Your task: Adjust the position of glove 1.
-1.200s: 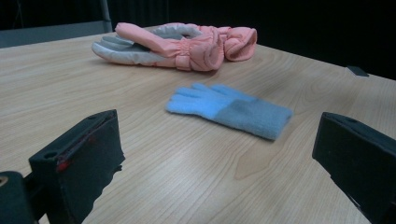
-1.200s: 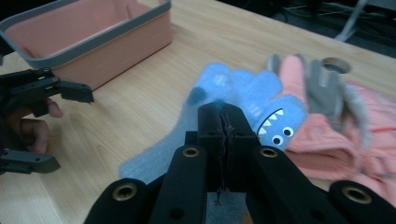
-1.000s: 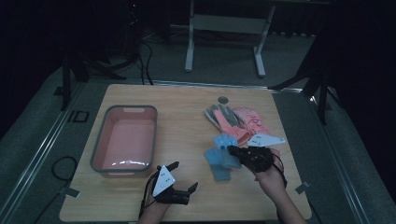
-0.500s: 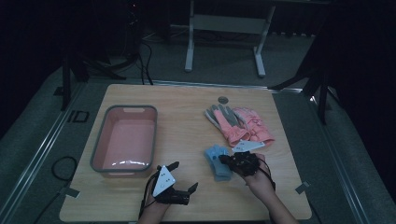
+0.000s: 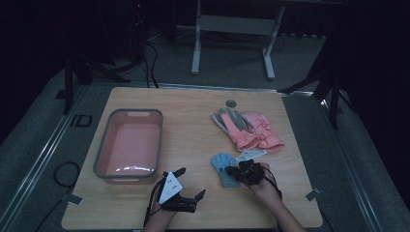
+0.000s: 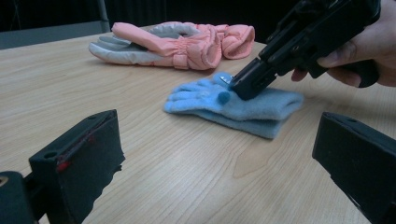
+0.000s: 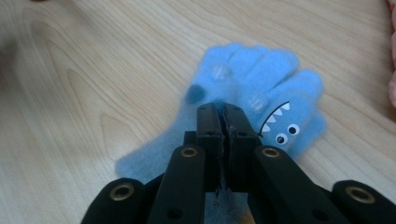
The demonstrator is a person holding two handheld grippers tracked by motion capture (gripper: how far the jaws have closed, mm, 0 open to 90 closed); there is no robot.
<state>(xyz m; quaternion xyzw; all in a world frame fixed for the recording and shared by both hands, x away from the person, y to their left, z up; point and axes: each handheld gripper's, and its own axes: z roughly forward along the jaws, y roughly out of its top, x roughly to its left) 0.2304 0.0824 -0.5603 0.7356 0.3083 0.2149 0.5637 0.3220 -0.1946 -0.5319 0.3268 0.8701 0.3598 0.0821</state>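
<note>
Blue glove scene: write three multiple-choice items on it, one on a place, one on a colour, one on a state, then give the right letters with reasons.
1. Where does the blue glove lie?
A. in the basin
B. on the table
C. on the floor

2. What colour is the basin inside?
A. pink
B. green
C. black

3. How do the left gripper jaws stand?
A. shut on a glove
B. shut on nothing
C. open

Key: 1 B, it rests flat on the wooden table. 2 A, its floor looks pink. 3 C, the jaws stand wide apart with nothing between them.
</note>
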